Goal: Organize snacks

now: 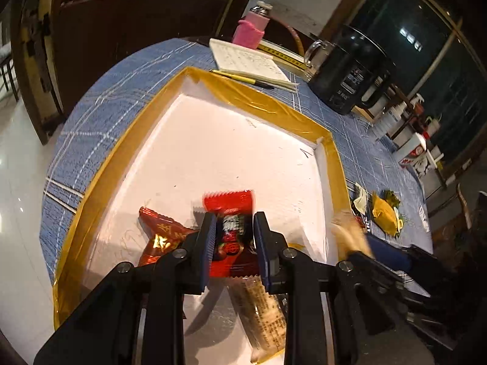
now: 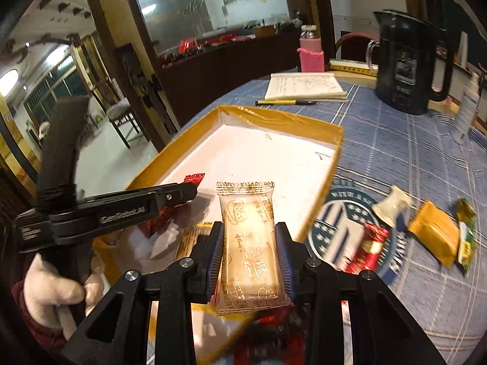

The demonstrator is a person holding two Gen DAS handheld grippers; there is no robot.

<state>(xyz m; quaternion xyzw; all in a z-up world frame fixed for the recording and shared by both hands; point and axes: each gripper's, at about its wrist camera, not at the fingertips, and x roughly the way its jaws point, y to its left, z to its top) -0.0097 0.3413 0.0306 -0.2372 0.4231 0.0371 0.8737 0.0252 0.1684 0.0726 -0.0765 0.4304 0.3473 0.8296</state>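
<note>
Dark wood cabinet [image 2: 225, 60], glossy white floor [image 1: 18, 182], chair [image 2: 121, 115] nr door.

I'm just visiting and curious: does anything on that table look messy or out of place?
Yes. Several snacks still lie loose on the blue tablecloth beside the tray: a yellow packet, a green one, a white one and a red one, scattered at odd angles. Nothing looks spilled or damaged.

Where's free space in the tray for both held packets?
Far half of the tray is bare, up to its yellow rim. The near end is crowded: a dark red packet and a clear packet lie under the left gripper. Right gripper holds the beige packet near that end.
</note>
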